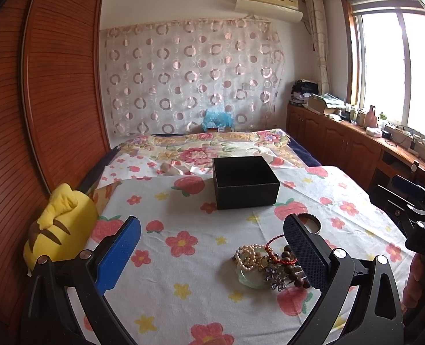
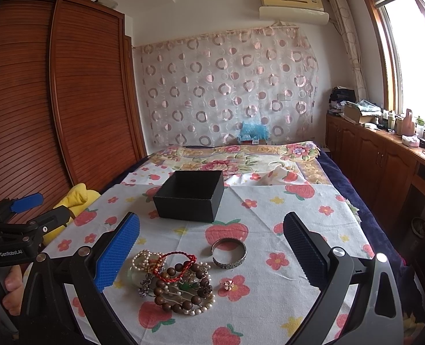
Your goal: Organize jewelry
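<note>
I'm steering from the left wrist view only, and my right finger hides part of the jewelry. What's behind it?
Observer: A silver bangle lies flat on the cloth, apart from the jewelry pile and to its right.
Operator: Anything else loose near it?
Observer: A small flower ring sits alone, between the pile and the bangle, nearer you.
Operator: Is the black box empty?
Observer: The black box is open on top, but neither view shows its floor, so I cannot tell.
Operator: Is the right gripper holding anything?
Observer: No. The right gripper is open above the cloth, holding nothing.
</note>
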A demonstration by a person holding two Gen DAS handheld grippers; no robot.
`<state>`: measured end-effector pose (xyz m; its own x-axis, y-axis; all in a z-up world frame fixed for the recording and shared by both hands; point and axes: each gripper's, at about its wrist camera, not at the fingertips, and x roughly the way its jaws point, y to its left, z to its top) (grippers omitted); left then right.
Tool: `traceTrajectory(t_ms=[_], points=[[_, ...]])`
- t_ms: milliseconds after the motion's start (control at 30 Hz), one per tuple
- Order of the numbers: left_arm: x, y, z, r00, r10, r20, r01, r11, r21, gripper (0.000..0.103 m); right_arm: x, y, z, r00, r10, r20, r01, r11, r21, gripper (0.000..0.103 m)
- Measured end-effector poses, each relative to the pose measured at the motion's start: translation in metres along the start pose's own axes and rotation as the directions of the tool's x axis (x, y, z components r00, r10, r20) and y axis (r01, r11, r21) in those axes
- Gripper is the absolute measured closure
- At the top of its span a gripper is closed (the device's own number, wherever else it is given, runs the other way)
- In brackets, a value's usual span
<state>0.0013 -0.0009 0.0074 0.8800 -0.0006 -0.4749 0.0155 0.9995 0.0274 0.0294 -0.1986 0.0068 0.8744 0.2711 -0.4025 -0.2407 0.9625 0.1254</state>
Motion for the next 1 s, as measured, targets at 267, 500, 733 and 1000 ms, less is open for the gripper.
traceTrajectory(t_ms=[267, 500, 733, 1000], points=[[0.0, 0.0, 0.003, 1.0, -0.001, -0.004, 0.001, 1.0, -0.001, 0.007, 0.001, -0.001, -0.002, 1.0, -0.001, -0.003, 0.001, 1.0, 0.0, 0.002], [0.005, -0.011, 0.004, 1.0, 0.001, -0.03, -0.001, 1.0, 0.003, 0.007, 0.003, -0.004, -0.003, 1.0, -0.005, -0.022, 0.005, 1.0, 0.002, 0.002], [0.016, -0.011, -0.007, 0.998, -0.006, -0.062, 0.006, 1.0, 0.003, 0.007, 0.016, -0.002, -0.01, 0.999, -0.01, -0.042, 0.01, 1.0, 0.001, 0.002], [0.049, -0.016, -0.024, 0.987, -0.036, -0.157, 0.042, 0.999, 0.035, 0.007, 0.034, -0.012, -0.028, 0.996, -0.018, -0.083, 0.018, 1.0, -0.001, 0.002]])
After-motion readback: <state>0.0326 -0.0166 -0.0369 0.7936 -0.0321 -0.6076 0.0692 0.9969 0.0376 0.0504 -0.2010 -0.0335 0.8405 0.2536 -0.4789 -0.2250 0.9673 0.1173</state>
